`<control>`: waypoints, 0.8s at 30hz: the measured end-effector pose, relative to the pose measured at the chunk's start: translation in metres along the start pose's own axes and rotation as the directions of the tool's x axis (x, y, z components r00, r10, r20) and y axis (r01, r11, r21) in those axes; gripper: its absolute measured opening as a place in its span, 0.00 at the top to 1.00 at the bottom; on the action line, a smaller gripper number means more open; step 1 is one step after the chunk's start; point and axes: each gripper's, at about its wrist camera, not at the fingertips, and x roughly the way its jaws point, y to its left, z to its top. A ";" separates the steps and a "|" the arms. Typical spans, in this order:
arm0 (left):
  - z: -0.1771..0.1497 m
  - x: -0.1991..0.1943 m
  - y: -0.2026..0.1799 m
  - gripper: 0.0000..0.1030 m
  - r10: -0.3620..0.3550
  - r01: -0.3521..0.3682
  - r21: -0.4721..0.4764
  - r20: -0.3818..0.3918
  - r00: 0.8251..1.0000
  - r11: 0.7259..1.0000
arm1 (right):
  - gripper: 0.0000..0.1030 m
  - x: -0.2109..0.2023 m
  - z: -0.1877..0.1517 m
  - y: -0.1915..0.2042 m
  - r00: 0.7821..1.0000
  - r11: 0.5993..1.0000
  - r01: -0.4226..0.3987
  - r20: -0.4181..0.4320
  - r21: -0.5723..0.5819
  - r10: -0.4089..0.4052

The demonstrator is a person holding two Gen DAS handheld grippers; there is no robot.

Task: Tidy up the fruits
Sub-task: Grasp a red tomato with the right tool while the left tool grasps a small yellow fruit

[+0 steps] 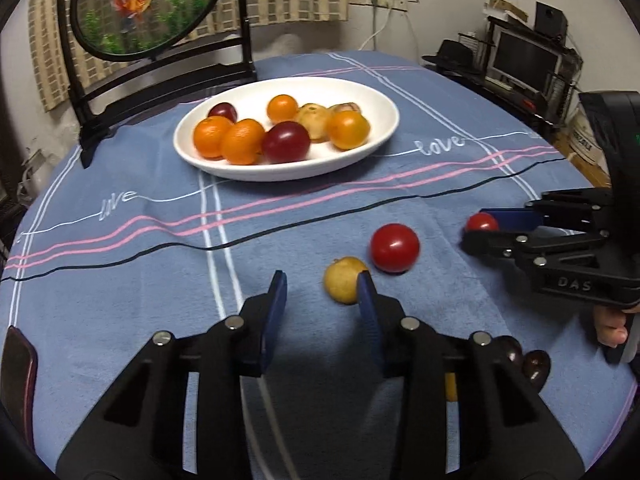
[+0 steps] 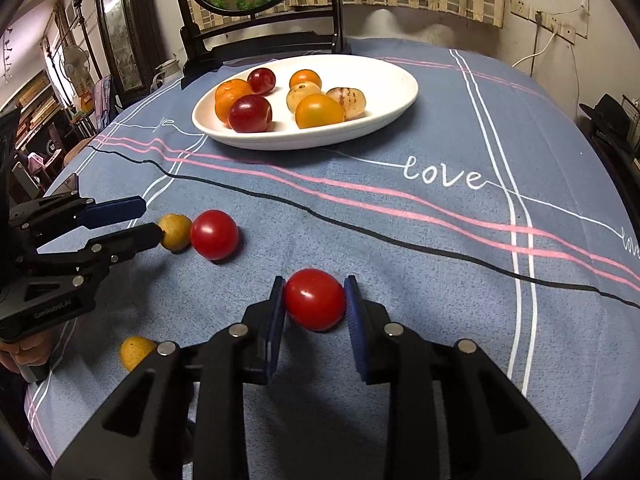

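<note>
Right wrist view: right gripper (image 2: pixel 314 298) has its pads on both sides of a red tomato (image 2: pixel 315 299) resting on the blue tablecloth (image 2: pixel 400 240); pads look touching or nearly so, so I read it as gripped but not lifted. White plate (image 2: pixel 400 92) sits at 12 o'clock from it, well apart.

Left wrist view: left gripper (image 1: pixel 322 300) is wide, nothing between the fingers. Yellow fruit (image 1: pixel 343 285) is just at the right fingertip, off-centre toward 1 o'clock. Second red tomato (image 1: pixel 395 247) is touching or just beside that yellow fruit, further toward 1 o'clock.

Step in hand, my read: picking loose fruit off the cloth to move it to the plate. Right is mid-grasp; left is lining up.

Next move calls for:
- right: lift clear, carry toward 12 o'clock, release over bare plate at the near rim.
- left: shift right to centre on the yellow fruit without nudging the adjacent tomato, then close.

Counts:
- plate: 4 orange fruits, 2 dark red, 2 pale yellowish = 8, as best I can tell across both views.
- cloth: 2 red tomatoes, 2 yellow fruits (second yellow one (image 2: pixel 136 352) at 7 o'clock of the right gripper), 2 dark brown fruits (image 1: pixel 534 366) at 4 o'clock of the left gripper, partly hidden.
</note>
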 end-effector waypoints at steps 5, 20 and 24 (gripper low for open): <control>0.000 0.004 -0.005 0.63 -0.046 0.047 0.014 -0.007 0.999 0.999 | 0.71 0.000 0.000 0.000 1.000 1.000 -0.001 0.000 0.001 0.001; 0.003 0.025 -0.009 0.72 -0.027 0.029 0.034 -0.056 0.998 0.999 | 0.71 0.001 0.000 0.001 1.000 1.000 0.004 0.000 -0.005 -0.004; 0.003 0.024 -0.008 0.73 -0.034 0.035 0.032 -0.052 0.998 0.999 | 0.71 0.000 0.000 0.001 1.000 1.000 0.006 -0.001 -0.007 -0.006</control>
